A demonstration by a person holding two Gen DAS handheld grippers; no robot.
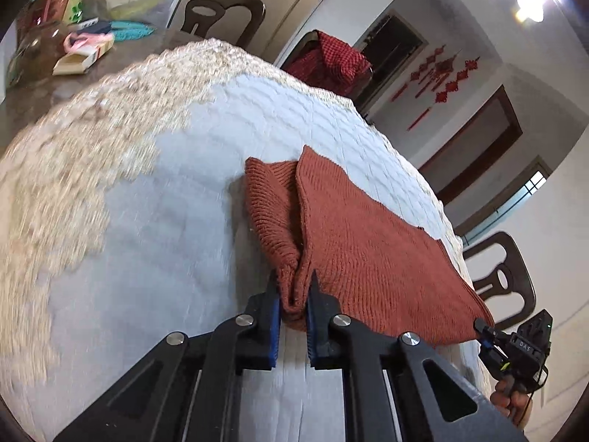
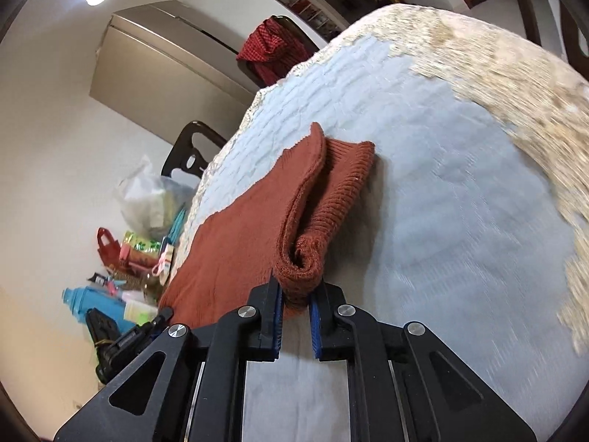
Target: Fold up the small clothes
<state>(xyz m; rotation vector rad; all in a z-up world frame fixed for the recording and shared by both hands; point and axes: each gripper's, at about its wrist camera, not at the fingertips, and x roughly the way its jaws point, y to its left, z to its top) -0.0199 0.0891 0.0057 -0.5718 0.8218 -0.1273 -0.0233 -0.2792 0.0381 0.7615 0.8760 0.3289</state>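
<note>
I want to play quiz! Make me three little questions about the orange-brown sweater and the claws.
1. True or false: the left claw is pinching a bunched bit of the rust-coloured knitted sweater.
2. Which is the sweater lying on? A) a bare wooden floor B) a pale blue quilted cloth C) a chair seat
3. Fill the gap: the right claw grips the sweater's ______ edge.

Key
1. True. Both blue pads press the fabric.
2. B. The cloth has a beige lacy border.
3. Rolled. The knit curls over itself just ahead of that claw.
</note>
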